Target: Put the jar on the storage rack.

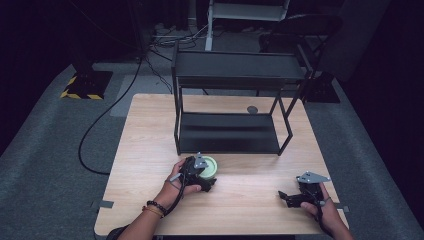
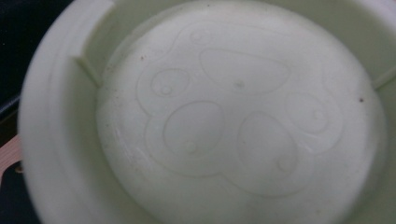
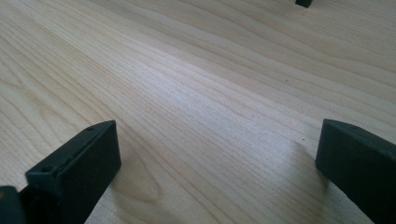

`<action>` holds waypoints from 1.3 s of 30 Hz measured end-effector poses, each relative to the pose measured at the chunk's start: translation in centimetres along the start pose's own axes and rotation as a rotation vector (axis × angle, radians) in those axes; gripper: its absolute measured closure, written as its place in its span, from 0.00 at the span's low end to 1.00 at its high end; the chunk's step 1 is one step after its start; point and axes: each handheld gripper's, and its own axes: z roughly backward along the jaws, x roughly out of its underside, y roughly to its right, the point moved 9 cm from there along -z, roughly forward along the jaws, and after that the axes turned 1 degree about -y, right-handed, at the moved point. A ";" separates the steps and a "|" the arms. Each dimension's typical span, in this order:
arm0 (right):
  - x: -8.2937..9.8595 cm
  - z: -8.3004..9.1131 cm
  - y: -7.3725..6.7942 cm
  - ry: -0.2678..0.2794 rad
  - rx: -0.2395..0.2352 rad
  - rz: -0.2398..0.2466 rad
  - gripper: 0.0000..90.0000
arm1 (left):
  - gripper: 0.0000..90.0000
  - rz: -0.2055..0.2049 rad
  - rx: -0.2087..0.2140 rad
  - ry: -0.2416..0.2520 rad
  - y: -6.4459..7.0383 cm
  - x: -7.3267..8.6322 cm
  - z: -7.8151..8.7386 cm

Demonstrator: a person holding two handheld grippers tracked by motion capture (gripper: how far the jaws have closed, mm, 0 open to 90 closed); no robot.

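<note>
Green bowl under left claw looks light, rigid, slick plastic — pinch the rim wall; left jaw state can't tell, right claw wide, idle.

A pale green round plastic dish is seen from very close, looking into its inside. Its flat bottom carries a faint embossed paw-print outline with rounded pads. A thick rim curves along the left, with wooden worktop beyond it.
</note>
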 end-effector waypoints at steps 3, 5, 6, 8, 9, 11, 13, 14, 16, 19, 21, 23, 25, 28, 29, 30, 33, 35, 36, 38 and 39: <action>0.0 0.0 0.0 0.000 0.000 0.000 0.00 | 0.12 -0.002 -0.002 -0.004 0.0 0.0 0.0; 0.0 0.0 0.0 0.000 0.000 0.000 0.00 | 0.12 -0.004 0.000 -0.007 0.0 0.0 0.0; 0.0 0.0 0.0 0.000 0.000 0.000 0.00 | 0.12 -0.003 0.001 -0.007 0.0 0.0 0.0; 0.0 0.0 0.0 0.000 0.000 0.000 0.00 | 0.12 -0.005 0.001 -0.011 0.0 0.0 0.0; 0.0 0.0 0.0 0.000 0.000 0.000 0.00 | 0.12 -0.009 -0.001 -0.013 0.0 0.0 0.0; 0.0 0.0 0.0 0.000 0.000 0.000 0.00 | 0.13 -0.012 0.001 -0.020 0.0 0.0 0.1; 0.0 0.0 0.0 0.000 0.000 0.000 0.00 | 0.13 -0.011 -0.003 -0.022 0.0 0.0 0.1; 0.0 0.0 0.0 0.000 0.000 0.000 0.00 | 0.13 -0.015 -0.003 -0.021 0.0 0.0 0.1; 0.0 0.0 0.0 0.000 0.000 0.000 0.00 | 0.13 -0.015 -0.004 -0.025 0.0 0.1 0.2; 0.0 0.0 0.0 0.000 -0.002 0.001 0.00 | 0.13 -0.017 -0.006 -0.025 0.0 0.1 0.2; 0.0 0.0 0.0 0.000 -0.002 0.002 0.00 | 0.13 -0.020 -0.014 -0.028 -0.1 0.1 0.2; 0.0 0.0 0.0 0.000 -0.002 0.002 0.00 | 0.13 -0.018 -0.019 -0.032 0.0 0.1 0.3; 0.0 0.0 0.0 0.000 -0.002 0.002 0.00 | 0.13 -0.019 -0.025 -0.030 -0.1 0.1 0.3; 0.0 0.0 0.0 0.000 -0.002 0.003 0.00 | 0.13 -0.021 -0.027 -0.032 -0.1 0.1 0.3; 0.0 0.0 0.0 0.000 -0.003 0.003 0.00 | 0.13 -0.020 -0.027 -0.032 -0.1 0.1 0.4; 0.0 0.0 0.0 0.000 -0.003 0.003 0.00 | 0.13 -0.020 -0.027 -0.032 -0.1 0.1 0.4; 0.0 0.0 0.0 0.000 -0.003 0.004 0.00 | 0.13 -0.020 -0.028 -0.032 0.0 0.0 0.4; 0.0 0.0 0.0 0.000 -0.003 0.004 0.00 | 0.13 -0.014 -0.029 -0.034 0.0 0.0 0.4; 0.0 0.0 -0.1 0.000 -0.004 0.004 0.00 | 0.13 -0.009 -0.030 -0.030 0.0 -0.2 0.5; 0.0 0.0 -0.1 0.000 -0.004 0.005 0.00 | 0.13 -0.003 -0.025 -0.020 0.1 -0.4 0.6; 0.0 0.0 -0.1 0.000 -0.004 0.004 0.00 | 0.13 -0.006 -0.026 -0.016 0.1 -0.6 0.7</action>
